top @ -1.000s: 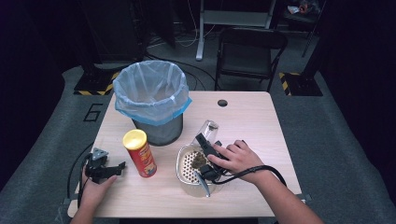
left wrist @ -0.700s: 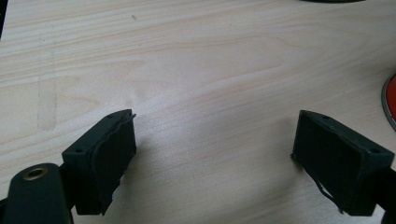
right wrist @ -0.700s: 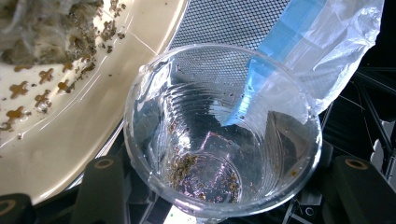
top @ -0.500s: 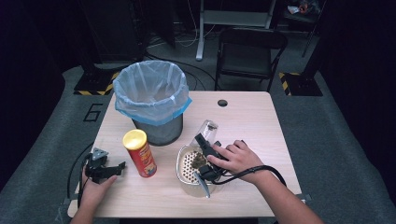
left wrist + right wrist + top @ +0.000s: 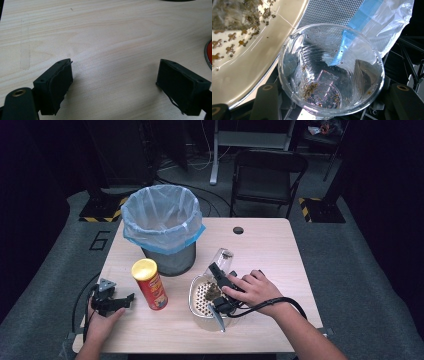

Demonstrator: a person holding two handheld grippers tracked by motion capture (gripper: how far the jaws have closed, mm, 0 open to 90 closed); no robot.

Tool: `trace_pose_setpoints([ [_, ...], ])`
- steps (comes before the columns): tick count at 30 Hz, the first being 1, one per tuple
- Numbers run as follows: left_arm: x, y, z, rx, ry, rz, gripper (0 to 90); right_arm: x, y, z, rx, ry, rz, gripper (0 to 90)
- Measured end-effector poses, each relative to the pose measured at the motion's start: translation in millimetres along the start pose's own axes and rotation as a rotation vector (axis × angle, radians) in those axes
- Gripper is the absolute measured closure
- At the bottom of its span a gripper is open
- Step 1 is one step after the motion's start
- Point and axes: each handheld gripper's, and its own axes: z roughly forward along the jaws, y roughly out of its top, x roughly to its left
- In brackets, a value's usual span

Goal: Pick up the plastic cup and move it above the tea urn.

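Note:
A clear plastic cup (image 5: 223, 257) (image 5: 332, 67) lies on its side between the jaws of my right gripper (image 5: 216, 271) (image 5: 334, 100), which is shut on it. Brown dregs cling to the cup's inner wall and bottom. The cup's mouth is tipped beside a white strainer bowl (image 5: 196, 296) (image 5: 249, 62) that holds wet brown bits. My left gripper (image 5: 122, 301) (image 5: 115, 82) rests on the table at the front left, open, with only bare wood between its jaws.
A mesh bin (image 5: 165, 252) lined with a blue-edged bag (image 5: 159, 215) (image 5: 372, 22) stands behind the strainer. A red snack can (image 5: 149, 284) with a yellow lid stands just right of the left gripper; its base (image 5: 208, 53) shows there. The wooden table (image 5: 270, 245) has a cable hole at the back.

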Motion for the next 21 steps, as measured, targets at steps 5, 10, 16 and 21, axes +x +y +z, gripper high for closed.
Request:
trace_pose_setpoints([
  [5, 0.0, 0.1, 0.1, 0.000, 0.000, 0.001, 13.0, 0.9, 1.0, -1.0, -0.007, 0.008, -0.009, 38.5],
  [10, 0.1, 0.1, 0.1, 0.000, 0.000, 0.002, 13.0, -0.5, 0.8, -2.5, -0.008, -0.012, -0.002, 38.5],
  [16, 0.2, 0.2, 0.2, 0.002, -0.003, 0.001, 13.0, -1.1, 0.7, -2.2, -0.006, -0.030, 0.006, 38.5],
  [21, 0.1, 0.2, 0.2, 0.002, -0.002, 0.001, 13.0, -1.0, 1.9, -1.9, -0.014, -0.029, 0.022, 38.5],
])
